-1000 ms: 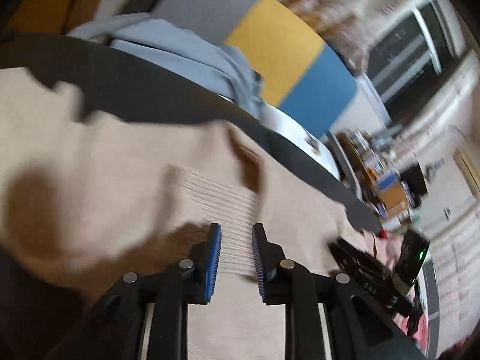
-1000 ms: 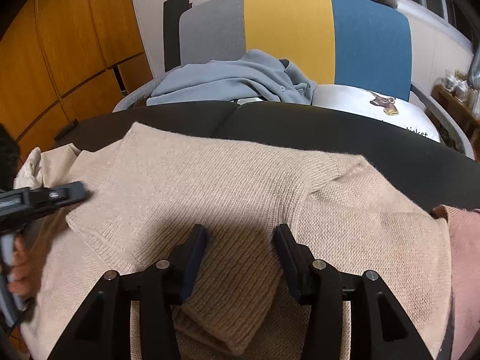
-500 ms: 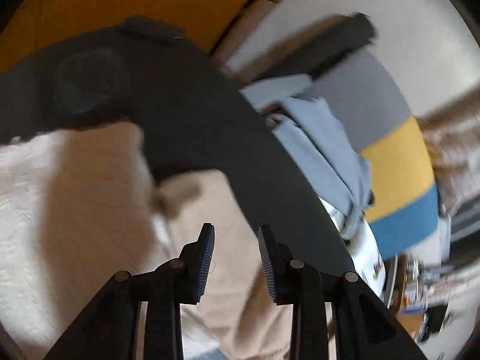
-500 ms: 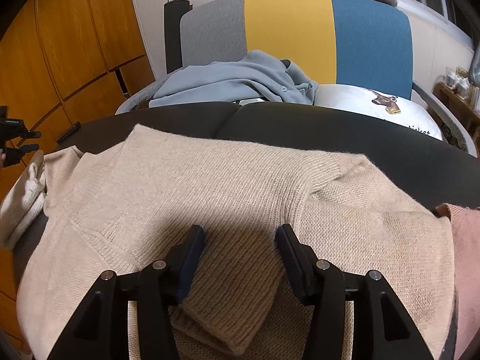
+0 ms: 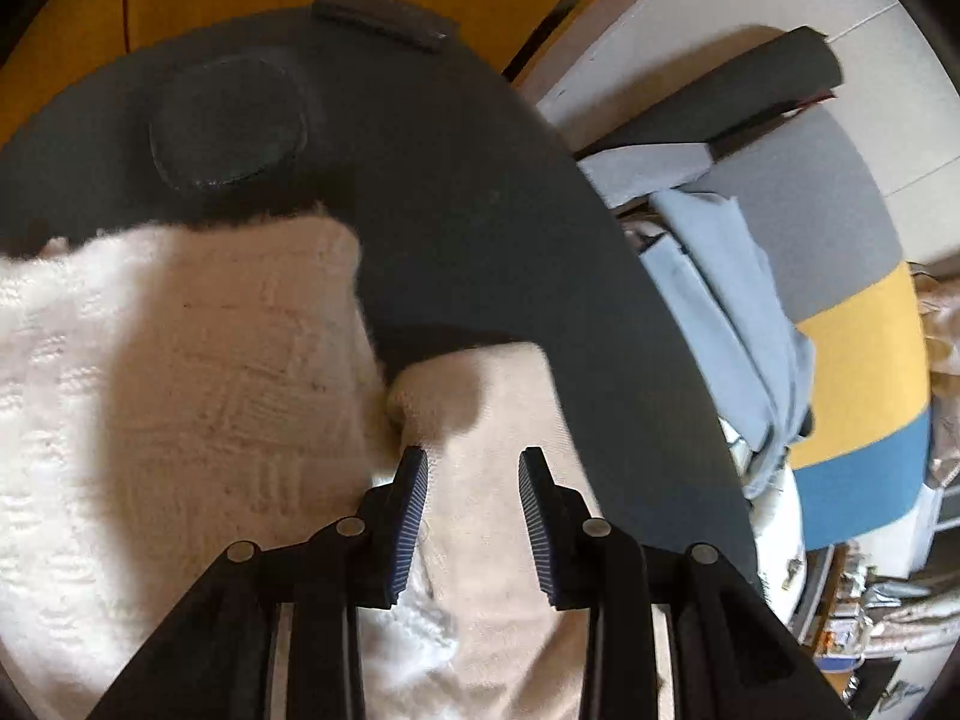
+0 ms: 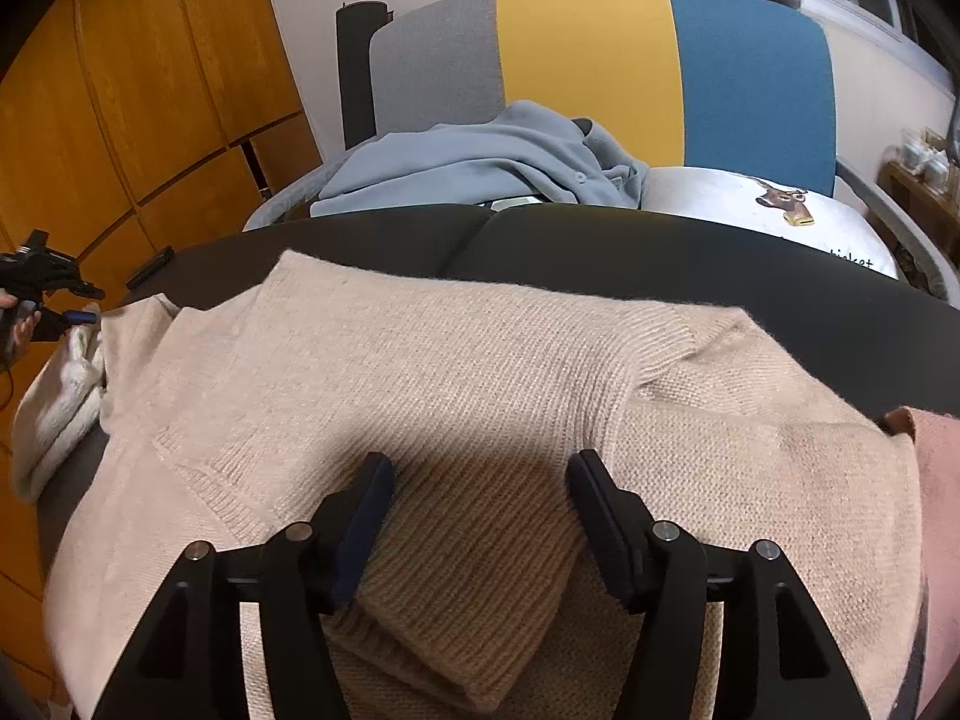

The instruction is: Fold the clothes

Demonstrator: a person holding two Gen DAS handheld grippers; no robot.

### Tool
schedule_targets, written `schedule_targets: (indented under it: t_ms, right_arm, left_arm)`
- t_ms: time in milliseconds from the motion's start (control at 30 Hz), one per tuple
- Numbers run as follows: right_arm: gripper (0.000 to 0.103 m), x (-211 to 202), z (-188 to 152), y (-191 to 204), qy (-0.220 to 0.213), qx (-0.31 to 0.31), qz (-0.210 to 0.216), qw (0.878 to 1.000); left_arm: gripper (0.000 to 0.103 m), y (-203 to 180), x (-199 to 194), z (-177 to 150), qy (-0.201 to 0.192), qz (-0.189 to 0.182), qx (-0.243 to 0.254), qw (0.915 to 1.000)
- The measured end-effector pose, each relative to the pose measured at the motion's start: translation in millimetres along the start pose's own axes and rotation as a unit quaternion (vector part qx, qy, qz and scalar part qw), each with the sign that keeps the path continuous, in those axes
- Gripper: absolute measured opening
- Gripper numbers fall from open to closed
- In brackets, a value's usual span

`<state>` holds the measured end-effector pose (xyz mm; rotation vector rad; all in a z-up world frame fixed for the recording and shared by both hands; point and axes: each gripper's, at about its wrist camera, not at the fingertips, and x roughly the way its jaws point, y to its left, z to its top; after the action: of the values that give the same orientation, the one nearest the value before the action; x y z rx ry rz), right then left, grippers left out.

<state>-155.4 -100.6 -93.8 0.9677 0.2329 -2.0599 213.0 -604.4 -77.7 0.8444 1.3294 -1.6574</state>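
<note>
Your right claw (image 6: 480, 498) jaws are opening over the ribbed beige sweater (image 6: 480, 372) cuff; left claw (image 5: 473, 492) parted above soft knit.

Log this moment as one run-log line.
task: fold clothes | left hand-held gripper: open, over beige sweater edge | right hand-held gripper: opening, ribbed cuff between jaws | white knit: beside sweater
</note>
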Motion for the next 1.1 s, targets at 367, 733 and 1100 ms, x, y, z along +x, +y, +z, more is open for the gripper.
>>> schedule_targets:
  t_ms: [367, 733, 1100]
  right_arm:
    - [0.068, 1, 0, 2, 0.001, -0.003, -0.001, 1.000]
    - [0.068, 1, 1, 2, 0.002, -0.006, -0.005, 1.000]
    - [0.068, 1, 0, 3, 0.002, -0.008, -0.007, 1.000]
  left_arm:
    - [0.004, -3, 21, 3, -0.002, 0.009, 0.013, 0.9999]
    - [0.002, -26, 0, -15, -0.055, -0.067, 0.047, 0.9951]
    - [0.002, -120, -2, -92, -0.035, -0.188, 0.177, 0.9654]
